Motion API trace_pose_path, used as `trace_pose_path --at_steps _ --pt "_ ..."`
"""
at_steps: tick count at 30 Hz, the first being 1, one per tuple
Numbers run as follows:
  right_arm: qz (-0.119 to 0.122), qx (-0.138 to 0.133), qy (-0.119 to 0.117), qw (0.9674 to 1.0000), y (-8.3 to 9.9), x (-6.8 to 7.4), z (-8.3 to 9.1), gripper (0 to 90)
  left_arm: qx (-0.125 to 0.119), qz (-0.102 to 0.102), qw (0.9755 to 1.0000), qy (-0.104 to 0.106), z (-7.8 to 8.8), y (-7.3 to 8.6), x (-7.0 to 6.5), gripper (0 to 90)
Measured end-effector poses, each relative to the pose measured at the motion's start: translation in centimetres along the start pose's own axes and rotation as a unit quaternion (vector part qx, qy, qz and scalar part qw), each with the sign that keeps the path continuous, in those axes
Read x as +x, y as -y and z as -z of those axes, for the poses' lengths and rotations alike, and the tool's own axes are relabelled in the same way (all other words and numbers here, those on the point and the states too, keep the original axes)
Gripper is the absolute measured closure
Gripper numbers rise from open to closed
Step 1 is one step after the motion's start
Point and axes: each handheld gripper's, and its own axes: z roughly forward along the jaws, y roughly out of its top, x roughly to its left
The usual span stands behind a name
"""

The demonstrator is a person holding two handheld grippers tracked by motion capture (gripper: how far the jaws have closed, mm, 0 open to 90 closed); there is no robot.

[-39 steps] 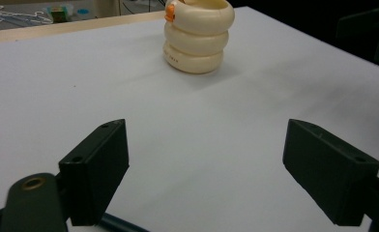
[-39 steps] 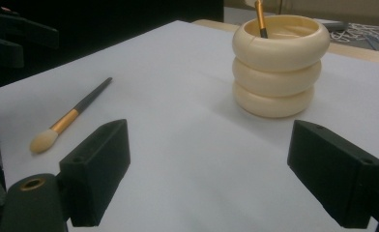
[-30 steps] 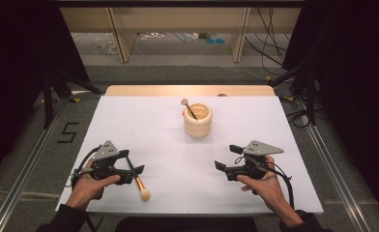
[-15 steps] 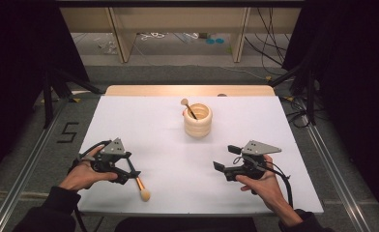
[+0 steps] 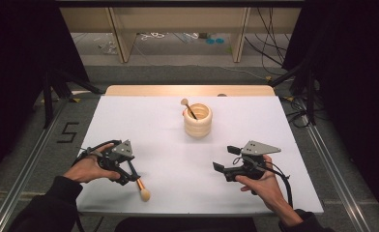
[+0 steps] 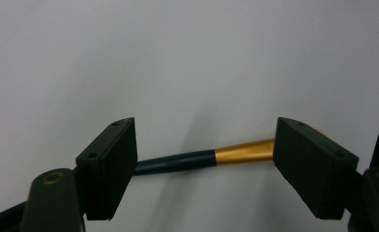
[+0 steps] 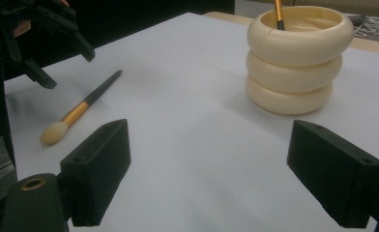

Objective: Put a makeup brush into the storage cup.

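Lying flat on white table sheet [image 5: 178, 159], near-left of cream ringed holder [image 5: 197, 121]: makeup brush [image 5: 140, 187], dark handle, gold ferrule, pale tuft end pointing toward near table edge. Well apart from holder. Second brush [image 5: 188, 107] standing tilted inside holder, tuft end up.

Left gripper [image 5: 128, 174]: positioned over handle of lying brush, near-left of holder. Jaws set wide and just been closing a little, handle and ferrule [image 6: 243, 151] crossing the gap between them. Pads not pressing on brush in left gripper view; released, nothing grasped. Left hand [image 5: 88, 166] wrapped around gripper body.

Right gripper [image 5: 224, 158]: held near-right of holder, well apart from lying brush, jaws pointing toward table centre. Jaws spread wide, bare sheet between them in right gripper view; released, nothing grasped. Right hand [image 5: 262, 186] gripping body from below.
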Motion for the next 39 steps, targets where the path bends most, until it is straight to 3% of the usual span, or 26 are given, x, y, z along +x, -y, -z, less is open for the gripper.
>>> trace_pose_path --at_steps 3,6,12,13,15,16,17,19,20,27,29,30,31,33,36,37,39 --pt "0.000 0.000 -0.001 1.0000 0.0 0.0 0.0 16.2 0.006 -0.004 0.9999 0.010 -0.5 -0.1 0.0 25.3" --pt "-0.001 0.002 -0.002 1.0000 0.0 0.0 0.0 16.3 0.043 -0.043 0.9981 0.005 -0.6 -0.4 0.4 25.9" --pt "-0.001 0.014 0.000 0.9999 0.0 0.1 0.2 16.4 0.052 -0.068 0.9961 0.021 -0.9 -1.1 0.7 26.3" --pt "-0.001 0.015 0.001 0.9999 0.0 0.1 0.2 16.4 0.053 -0.062 0.9965 0.022 -1.1 -1.1 0.6 26.4" --pt "-0.002 0.019 0.001 0.9998 -0.1 0.1 0.2 16.5 0.073 -0.081 0.9938 0.021 -1.3 -1.1 0.7 26.5" --pt "-0.002 0.019 0.000 0.9998 -0.1 0.1 0.2 16.6 0.072 -0.073 0.9945 0.022 -1.4 -1.1 0.6 26.7" --pt "-0.002 0.019 -0.001 0.9998 -0.1 0.1 0.2 16.6 0.085 -0.092 0.9919 0.025 -1.5 -1.1 0.8 27.0" --pt "-0.013 0.011 -0.014 0.9998 0.0 0.2 0.0 16.6 0.089 -0.090 0.9915 0.030 -1.7 -1.1 0.8 27.5" --pt "-0.006 0.007 -0.010 0.9999 0.0 0.1 -0.1 16.6 0.087 -0.076 0.9928 0.033 -1.8 -1.0 0.6 27.7" --pt "-0.003 0.014 -0.010 0.9998 0.0 0.1 0.0 16.7 0.101 -0.087 0.9903 0.039 -1.9 -1.2 1.0 30.8" --pt "-0.003 0.015 -0.011 0.9998 0.0 0.1 0.0 16.7 0.109 -0.101 0.9882 0.039 -2.0 -1.2 1.1 32.4" --pt "-0.003 0.015 -0.011 0.9998 0.0 0.1 0.0 16.7 0.112 -0.092 0.9885 0.042 -2.1 -1.1 1.0 33.0" --pt "-0.005 0.016 -0.011 0.9998 0.0 0.2 0.0 16.7 0.115 -0.111 0.9863 0.039 -2.2 -1.2 1.3 33.3" --pt "-0.008 0.019 -0.012 0.9997 0.0 0.2 0.1 16.7 0.119 -0.100 0.9869 0.043 -2.2 -1.1 1.1 33.5" --pt "-0.006 0.009 -0.016 0.9998 0.1 0.2 -0.1 16.8 0.122 -0.106 0.9859 0.043 -2.4 -1.2 1.2 33.5" --pt "-0.003 0.016 -0.012 0.9998 0.0 0.2 0.0 16.8 0.122 -0.118 0.9847 0.041 -2.4 -1.3 1.3 33.5" --pt "-0.003 0.016 -0.014 0.9998 0.0 0.2 0.0 16.8 0.128 -0.108 0.9848 0.045 -2.5 -1.3 1.2 33.6"
